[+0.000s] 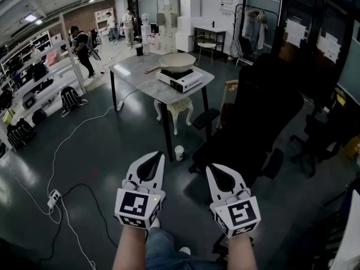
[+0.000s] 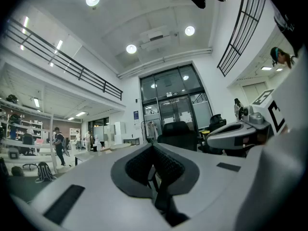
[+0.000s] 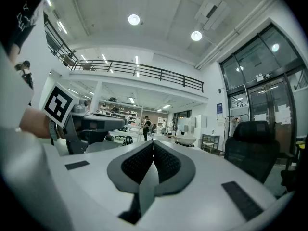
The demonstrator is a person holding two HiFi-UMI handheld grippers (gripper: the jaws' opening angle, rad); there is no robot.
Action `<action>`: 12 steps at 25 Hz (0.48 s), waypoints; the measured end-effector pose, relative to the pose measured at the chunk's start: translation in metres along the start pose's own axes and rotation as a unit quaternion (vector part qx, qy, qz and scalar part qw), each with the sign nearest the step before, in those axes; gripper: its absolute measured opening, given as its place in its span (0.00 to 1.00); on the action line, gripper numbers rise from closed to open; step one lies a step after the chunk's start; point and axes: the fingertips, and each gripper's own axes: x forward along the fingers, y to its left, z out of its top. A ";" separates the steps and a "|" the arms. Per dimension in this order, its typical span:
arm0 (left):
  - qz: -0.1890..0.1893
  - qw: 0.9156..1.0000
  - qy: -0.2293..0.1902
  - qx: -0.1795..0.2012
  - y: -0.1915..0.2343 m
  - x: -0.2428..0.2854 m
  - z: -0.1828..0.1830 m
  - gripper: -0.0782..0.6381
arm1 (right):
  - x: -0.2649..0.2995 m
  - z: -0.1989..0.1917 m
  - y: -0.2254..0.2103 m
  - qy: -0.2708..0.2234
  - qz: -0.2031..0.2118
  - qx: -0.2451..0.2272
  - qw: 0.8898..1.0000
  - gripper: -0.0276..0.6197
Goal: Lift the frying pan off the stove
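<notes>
Both grippers sit low and close to the person's body, with the left gripper (image 1: pixel 159 154) and the right gripper (image 1: pixel 209 168) side by side above the dark floor, pointing forward. Each gripper's own view shows its ribbed pads pressed together with nothing between them, so both are closed and empty. The frying pan (image 1: pixel 177 62) is well away from them, across the room. It is a pale, deep-sided pan resting on a small white portable stove (image 1: pixel 179 80), which stands near the right-hand end of a grey table (image 1: pixel 132 71). A black office chair (image 1: pixel 253 122) stands between the person and the table's right side, and a small cup (image 1: pixel 179 152) sits on the floor near the table leg. The pan looks rigid and probably fairly heavy for its size, with most of its weight in the bowl and little in the handle. Its smooth, curved wall would likely slip between the pads and gives no flat face to pinch. The brownish handle (image 1: pixel 152 70), which appears to be wood, points left over the tabletop and is the obvious place to grip. Taking it close to the bowl should keep the pan from drooping or twisting, and the other gripper could steady the far rim. The stove looks light, so a straight upward lift seems wise to avoid dragging it
</notes>
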 end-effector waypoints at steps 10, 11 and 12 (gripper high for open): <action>-0.021 1.000 0.005 -0.011 -0.007 0.026 -0.005 0.12 | 0.001 -0.006 -0.013 0.005 -0.005 0.013 1.000 0.08; -0.029 0.999 0.008 -0.018 -0.006 0.030 -0.007 0.12 | 0.004 -0.006 -0.015 0.002 -0.005 0.015 1.000 0.08; -0.035 0.999 0.011 -0.025 -0.004 0.035 -0.010 0.12 | 0.009 -0.005 -0.016 -0.001 -0.006 0.016 1.000 0.08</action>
